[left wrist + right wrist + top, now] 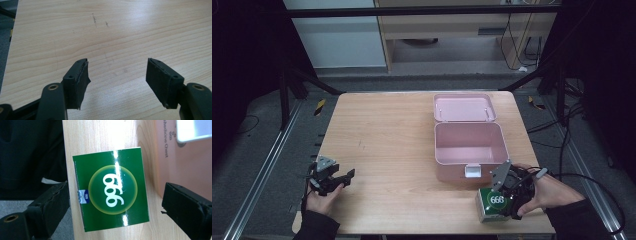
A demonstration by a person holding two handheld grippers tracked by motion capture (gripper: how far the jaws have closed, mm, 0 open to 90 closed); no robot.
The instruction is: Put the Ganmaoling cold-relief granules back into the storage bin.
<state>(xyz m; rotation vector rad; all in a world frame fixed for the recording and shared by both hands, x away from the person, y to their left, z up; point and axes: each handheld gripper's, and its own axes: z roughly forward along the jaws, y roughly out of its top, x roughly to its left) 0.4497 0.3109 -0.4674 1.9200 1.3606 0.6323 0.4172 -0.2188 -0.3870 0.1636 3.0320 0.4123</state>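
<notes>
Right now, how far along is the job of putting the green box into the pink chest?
Done: the pink chest stands open, its lid laid back. In hand: the right gripper is over the green box near the table edge, jaws apart on either side, not pressing it. Left: grip, lift, place it inside. The left gripper is open over bare wood.

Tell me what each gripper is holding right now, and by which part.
Nothing is held. The right gripper hangs open over the green box, its pads clear of both side faces. The left gripper is open over the bare table.
</notes>
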